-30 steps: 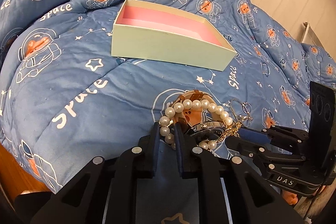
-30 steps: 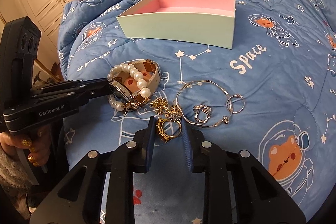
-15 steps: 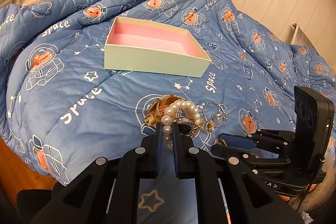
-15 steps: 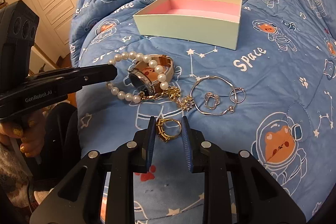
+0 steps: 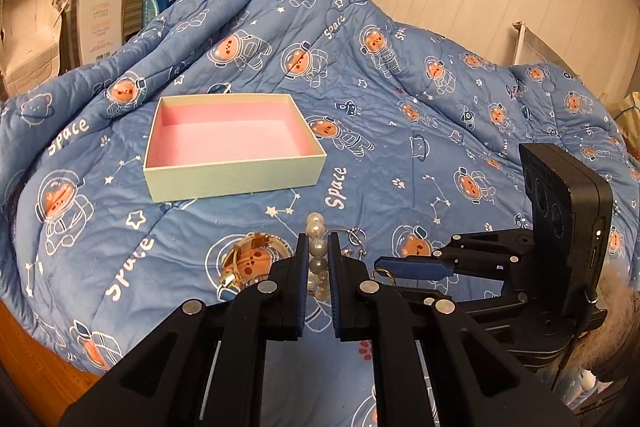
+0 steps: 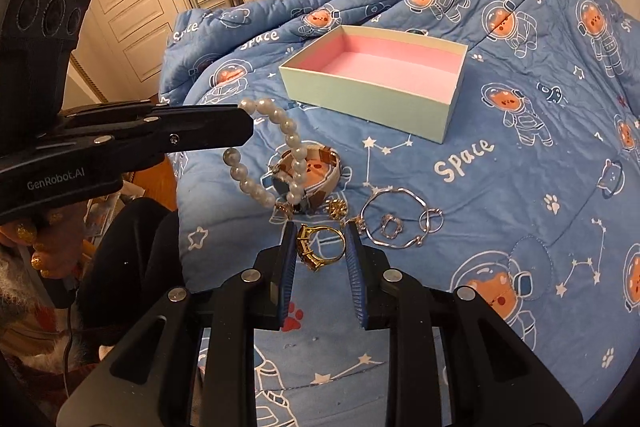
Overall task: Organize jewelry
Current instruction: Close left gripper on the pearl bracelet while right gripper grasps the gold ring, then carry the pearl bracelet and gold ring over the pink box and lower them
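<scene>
lettering "genrobot.ai" on left gripper (image 6: 240, 125)

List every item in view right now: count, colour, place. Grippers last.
box: one, pale green outside, pink inside, nothing in it, on the quilt
pearl bracelet: one, white, hanging from the left gripper
watch: one, brown strap, on the quilt
gold ring: one, between the right gripper's fingers
silver bangle: one, on the quilt
quilt: one, blue, astronaut bears
left gripper: shut on the bracelet
right gripper: around the ring
</scene>
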{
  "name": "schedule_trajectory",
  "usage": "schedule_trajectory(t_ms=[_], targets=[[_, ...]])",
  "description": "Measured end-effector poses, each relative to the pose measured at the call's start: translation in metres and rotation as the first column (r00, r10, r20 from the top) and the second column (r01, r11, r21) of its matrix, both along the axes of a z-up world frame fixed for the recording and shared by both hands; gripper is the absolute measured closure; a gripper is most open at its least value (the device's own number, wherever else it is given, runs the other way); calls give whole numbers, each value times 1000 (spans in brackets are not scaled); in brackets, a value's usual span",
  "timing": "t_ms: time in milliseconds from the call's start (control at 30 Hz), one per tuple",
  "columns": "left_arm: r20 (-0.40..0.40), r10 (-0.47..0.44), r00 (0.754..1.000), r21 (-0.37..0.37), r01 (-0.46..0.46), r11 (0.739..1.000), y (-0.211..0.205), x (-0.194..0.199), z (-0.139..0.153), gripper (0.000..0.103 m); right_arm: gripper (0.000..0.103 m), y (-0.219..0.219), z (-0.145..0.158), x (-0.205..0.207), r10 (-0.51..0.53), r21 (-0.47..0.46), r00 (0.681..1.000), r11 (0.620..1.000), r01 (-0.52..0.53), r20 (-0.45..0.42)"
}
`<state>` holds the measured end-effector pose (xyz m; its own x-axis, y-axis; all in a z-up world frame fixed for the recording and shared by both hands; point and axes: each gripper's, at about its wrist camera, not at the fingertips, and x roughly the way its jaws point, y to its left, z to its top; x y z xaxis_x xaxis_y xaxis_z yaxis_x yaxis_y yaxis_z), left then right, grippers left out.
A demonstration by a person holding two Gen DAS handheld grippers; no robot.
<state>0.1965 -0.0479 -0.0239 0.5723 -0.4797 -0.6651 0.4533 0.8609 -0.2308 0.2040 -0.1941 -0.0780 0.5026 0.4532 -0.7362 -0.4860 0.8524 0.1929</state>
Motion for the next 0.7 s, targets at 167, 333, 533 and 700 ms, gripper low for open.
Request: schedule_trajectory(t_ms=[167, 333, 533, 700], targets=[[41, -10, 999, 69, 7, 998, -9, 26, 18, 94, 78, -3, 18, 28, -8, -15, 999, 1000, 9, 50], [59, 14, 998, 142, -22, 990, -8, 73, 29, 94, 78, -1, 37, 72, -24, -17, 996, 1000, 25, 84], [43, 66, 997, 196, -73, 978, -4, 140, 28, 94, 78, -1, 45, 142, -57, -22, 996, 998, 59, 68], [-50, 122, 991, 205, -109, 973, 0, 193, 6, 94, 78, 6, 30, 189, -64, -52, 998, 997, 65, 13]])
